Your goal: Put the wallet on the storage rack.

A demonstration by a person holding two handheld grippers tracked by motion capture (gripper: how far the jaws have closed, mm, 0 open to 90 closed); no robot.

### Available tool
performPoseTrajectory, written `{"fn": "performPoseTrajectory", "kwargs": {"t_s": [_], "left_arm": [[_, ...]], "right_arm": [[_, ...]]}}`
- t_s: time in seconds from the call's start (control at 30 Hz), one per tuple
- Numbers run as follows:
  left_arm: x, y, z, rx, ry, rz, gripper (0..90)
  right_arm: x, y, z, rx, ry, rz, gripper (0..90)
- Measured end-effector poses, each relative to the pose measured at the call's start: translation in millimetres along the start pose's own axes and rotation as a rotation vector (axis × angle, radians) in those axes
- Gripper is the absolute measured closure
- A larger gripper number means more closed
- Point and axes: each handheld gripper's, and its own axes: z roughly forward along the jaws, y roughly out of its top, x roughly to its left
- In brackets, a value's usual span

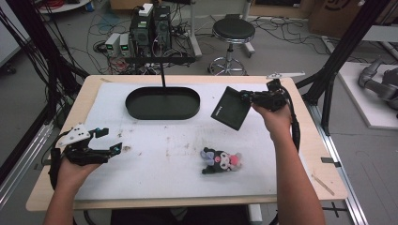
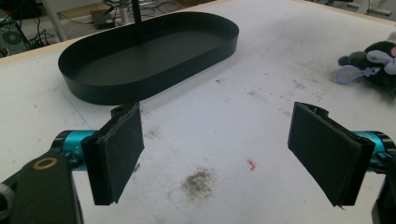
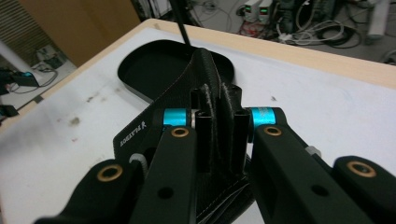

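Black leather wallet [image 1: 231, 108] hangs pinched by one edge in the right hand-held gripper [image 1: 247, 97], clear of the desk [image 1: 281, 154] so it can travel to the oval tray [image 1: 163, 103] beyond; the left hand-held gripper [image 1: 111, 140] waits wide open, empty.

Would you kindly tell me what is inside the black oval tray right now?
The black oval tray holds nothing on its visible floor. In the right gripper view, the black wallet clamped in the right gripper covers part of the tray's inside.
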Motion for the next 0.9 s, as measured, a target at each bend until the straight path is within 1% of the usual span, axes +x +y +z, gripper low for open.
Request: {"fn": "performPoseTrajectory", "kwargs": {"t_s": [0.03, 0.07, 0.1, 0.13, 0.17, 0.2, 0.23, 0.3, 0.37, 0.4, 0.43, 0.5, 0.57, 0.6, 0.67, 0.7, 0.73, 0.77, 0.8, 0.83, 0.87, 0.9], "left_arm": [[0.0, 0.0, 0.0, 0.000, 0.000, 0.000, 18.2], [-0.9, -0.1, -2.6, 0.001, 0.005, 0.005, 18.3], [-0.9, -0.4, -5.3, 0.001, 0.007, 0.007, 18.3], [-0.9, -0.9, -7.1, -0.002, 0.010, 0.004, 18.2], [-0.9, -0.9, -7.1, -0.002, 0.010, 0.004, 18.2], [-0.7, -1.9, -10.2, -0.006, 0.016, -0.002, 18.2], [-0.1, -3.9, -15.0, -0.009, 0.024, -0.009, 18.2], [0.2, -4.8, -17.2, -0.008, 0.028, -0.009, 18.2], [-0.6, -7.8, -25.6, -0.010, 0.039, -0.014, 18.2], [-0.6, -7.8, -25.6, -0.010, 0.039, -0.014, 18.2], [-1.0, -8.6, -29.8, -0.008, 0.046, -0.014, 18.2], [-1.4, -9.5, -32.9, -0.007, 0.053, -0.015, 18.2], [-1.3, -10.8, -35.1, -0.006, 0.058, -0.018, 18.2], [-1.2, -11.7, -36.5, -0.004, 0.061, -0.020, 18.3], [-0.9, -12.7, -38.6, -0.003, 0.064, -0.020, 18.2], [-0.9, -12.7, -38.6, -0.003, 0.064, -0.020, 18.2], [-0.7, -13.3, -40.8, -0.005, 0.068, -0.021, 18.3], [-0.7, -13.3, -40.8, -0.005, 0.068, -0.021, 18.2], [-0.6, -13.7, -41.7, -0.009, 0.069, -0.024, 18.2], [-0.1, -13.9, -42.6, -0.008, 0.070, -0.023, 18.3], [0.3, -14.1, -42.9, -0.009, 0.072, -0.024, 18.3], [0.8, -14.3, -43.1, -0.008, 0.072, -0.024, 18.2]], "right_arm": [[0.0, 0.0, 0.0, 0.000, 0.000, 0.000, 85.8], [4.5, 8.0, 10.1, 0.007, 0.014, -0.009, 85.8], [6.6, 10.7, 14.0, 0.004, 0.018, -0.018, 85.8], [10.1, 15.0, 20.4, 0.005, 0.028, -0.015, 85.8], [10.1, 15.0, 20.4, 0.005, 0.028, -0.015, 85.8], [15.9, 21.8, 31.2, 0.012, 0.045, -0.023, 85.8], [18.8, 25.4, 37.1, 0.020, 0.054, -0.026, 85.8], [24.0, 29.5, 45.5, 0.020, 0.062, -0.033, 85.8], [30.9, 35.8, 60.1, 0.028, 0.083, -0.035, 85.8], [33.2, 37.9, 66.2, 0.030, 0.090, -0.039, 85.8], [35.7, 39.8, 72.6, 0.034, 0.098, -0.037, 85.8], [40.3, 43.5, 85.3, 0.038, 0.114, -0.040, 85.8], [43.9, 46.7, 100.0, 0.040, 0.131, -0.025, 85.8], [44.5, 47.7, 105.8, 0.038, 0.134, -0.022, 85.8], [47.8, 51.1, 123.2, 0.045, 0.145, -0.007, 85.7], [48.8, 52.2, 128.8, 0.046, 0.146, -0.010, 85.8], [51.2, 54.2, 137.8, 0.057, 0.147, -0.009, 85.8], [51.2, 54.2, 137.8, 0.057, 0.147, -0.009, 85.8], [52.3, 55.8, 143.1, 0.066, 0.148, -0.012, 85.7], [55.6, 60.1, 157.3, 0.072, 0.147, -0.022, 85.8], [55.6, 60.1, 157.3, 0.072, 0.147, -0.022, 85.8], [56.3, 62.0, 162.8, 0.078, 0.150, -0.015, 85.7]]}}
